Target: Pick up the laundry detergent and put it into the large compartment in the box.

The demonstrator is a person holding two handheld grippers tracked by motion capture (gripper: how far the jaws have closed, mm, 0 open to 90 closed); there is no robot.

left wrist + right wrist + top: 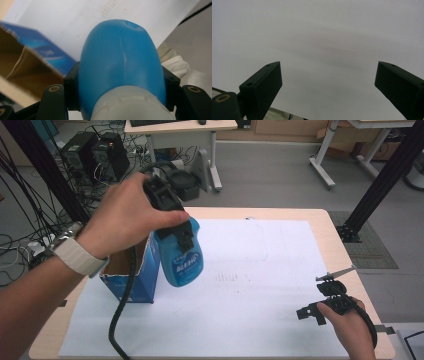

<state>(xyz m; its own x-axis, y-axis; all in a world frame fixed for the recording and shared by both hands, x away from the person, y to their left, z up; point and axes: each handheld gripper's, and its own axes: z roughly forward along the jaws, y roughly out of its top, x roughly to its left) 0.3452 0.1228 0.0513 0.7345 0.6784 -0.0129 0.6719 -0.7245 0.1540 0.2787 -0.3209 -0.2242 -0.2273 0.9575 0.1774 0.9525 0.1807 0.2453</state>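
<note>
Setting: a laboratory or engineering workspace. Indicators: black aluminium frame posts stand at both sides of the tabletop, which carries a white paper sheet. Computer towers sit on the grey floor at upper left among loose cable bundles. Further white-legged desks stand behind. Cardboard boxes line the far wall.
</note>
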